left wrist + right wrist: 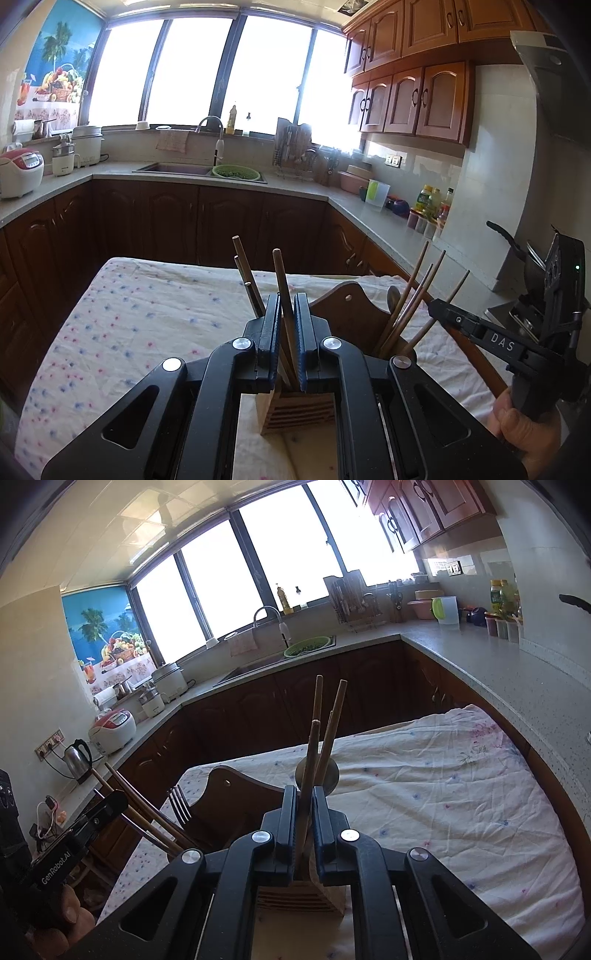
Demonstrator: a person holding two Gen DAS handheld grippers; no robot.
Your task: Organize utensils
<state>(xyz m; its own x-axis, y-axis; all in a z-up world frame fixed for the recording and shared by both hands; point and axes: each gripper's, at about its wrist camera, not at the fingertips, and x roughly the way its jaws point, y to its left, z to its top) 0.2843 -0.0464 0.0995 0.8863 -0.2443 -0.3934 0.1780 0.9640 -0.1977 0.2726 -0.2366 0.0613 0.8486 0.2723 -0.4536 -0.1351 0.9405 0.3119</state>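
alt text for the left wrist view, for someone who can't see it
The left claw grips one wooden chopstick upright over a slotted wooden holder on a floral tablecloth. To the right, the right claw reaches among more chopsticks standing in a dark wooden caddy. Behind: a sunlit kitchen.

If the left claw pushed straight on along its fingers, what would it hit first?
Probably the wooden utensil holder directly below and ahead of the left claw, which is shut on a chopstick standing in it. Depth is unclear.
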